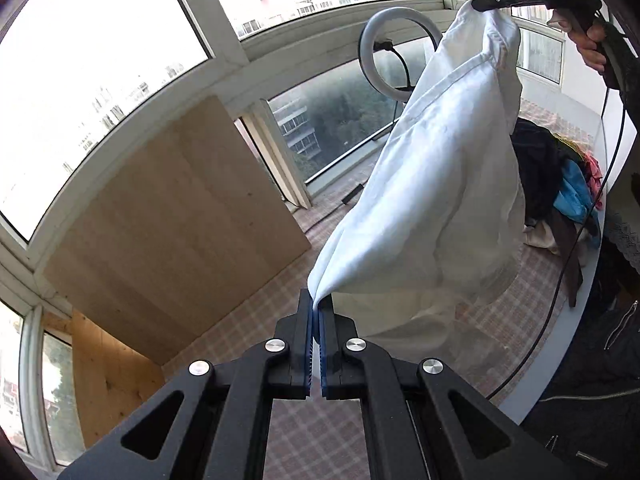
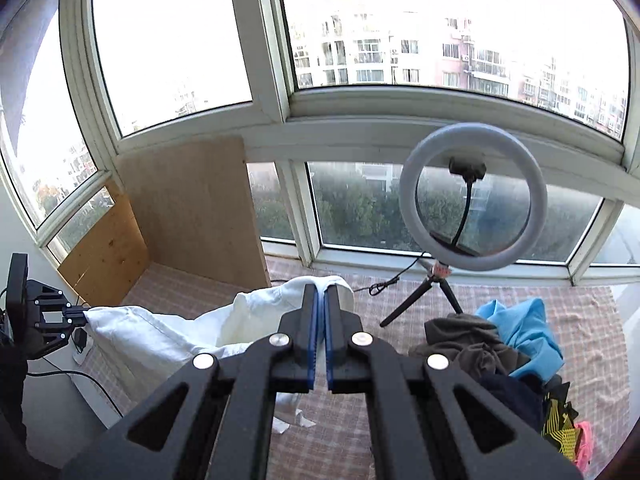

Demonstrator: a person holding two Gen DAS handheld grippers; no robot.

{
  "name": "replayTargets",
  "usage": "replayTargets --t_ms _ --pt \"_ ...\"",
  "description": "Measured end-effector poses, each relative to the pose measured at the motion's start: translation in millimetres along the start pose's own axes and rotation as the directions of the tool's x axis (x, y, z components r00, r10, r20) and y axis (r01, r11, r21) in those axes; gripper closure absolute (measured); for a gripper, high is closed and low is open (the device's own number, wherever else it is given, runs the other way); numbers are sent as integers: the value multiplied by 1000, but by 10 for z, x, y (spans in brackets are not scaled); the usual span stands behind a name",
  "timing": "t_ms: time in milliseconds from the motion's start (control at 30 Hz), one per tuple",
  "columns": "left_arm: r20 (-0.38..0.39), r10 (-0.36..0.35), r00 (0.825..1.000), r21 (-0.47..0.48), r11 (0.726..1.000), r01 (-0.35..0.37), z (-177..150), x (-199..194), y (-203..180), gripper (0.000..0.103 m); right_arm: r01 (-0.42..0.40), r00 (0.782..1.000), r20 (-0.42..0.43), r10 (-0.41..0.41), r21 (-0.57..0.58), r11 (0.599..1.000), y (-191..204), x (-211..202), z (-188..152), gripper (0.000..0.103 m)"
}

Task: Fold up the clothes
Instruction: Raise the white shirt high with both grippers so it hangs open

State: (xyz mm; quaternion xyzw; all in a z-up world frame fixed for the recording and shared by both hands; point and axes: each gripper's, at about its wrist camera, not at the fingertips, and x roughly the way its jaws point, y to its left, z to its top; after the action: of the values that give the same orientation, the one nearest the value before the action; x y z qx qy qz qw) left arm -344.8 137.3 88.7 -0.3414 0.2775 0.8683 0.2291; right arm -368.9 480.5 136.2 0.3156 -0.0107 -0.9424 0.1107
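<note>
A white garment point(image 1: 440, 180) hangs stretched in the air between my two grippers. In the left wrist view my left gripper point(image 1: 319, 306) is shut on its lower corner. The right gripper point(image 1: 480, 4) pinches the upper end at the top right, with a person's hand point(image 1: 588, 40) on its handle. From the right wrist view, my right gripper point(image 2: 320, 292) is shut on a bunched edge of the white garment point(image 2: 160, 336). The cloth runs left to the left gripper point(image 2: 82, 314), which grips its far end.
A pile of mixed clothes point(image 2: 500, 352), blue, dark and brown, lies at the right on the checked cloth surface point(image 2: 580, 320). A ring light point(image 2: 472, 131) on a small tripod stands by the windows. A wooden board point(image 2: 192, 208) leans in the left corner.
</note>
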Motion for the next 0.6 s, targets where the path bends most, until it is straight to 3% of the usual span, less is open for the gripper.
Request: replayTargets --t_ms 100,167,300,367,467,533,600 --pt "130 96 987 25 995 -100 117 -489 136 101 11 988 155 -9 -9 1000 265 -596 421 100" --pt "108 112 988 26 993 -115 103 -493 194 101 5 976 217 -8 16 1000 389 -813 575 100" --pt "70 137 988 30 990 -139 64 -501 262 101 31 989 145 -30 -6 999 653 -748 770 100" --pt "117 154 981 21 987 -157 44 -687 276 101 16 980 196 -17 5 1000 755 -971 869 100" --pt "163 148 975 45 987 -157 -21 -866 191 101 -2 950 314 2 0 1000 913 -1437 1001 100" --pt "128 172 977 69 981 -182 -56 -831 185 101 71 963 264 -64 -17 997 1035 -1394 1100 100" --pt "134 174 976 65 981 -184 -92 -879 213 101 58 964 260 -49 -26 998 1132 -1445 1119 100"
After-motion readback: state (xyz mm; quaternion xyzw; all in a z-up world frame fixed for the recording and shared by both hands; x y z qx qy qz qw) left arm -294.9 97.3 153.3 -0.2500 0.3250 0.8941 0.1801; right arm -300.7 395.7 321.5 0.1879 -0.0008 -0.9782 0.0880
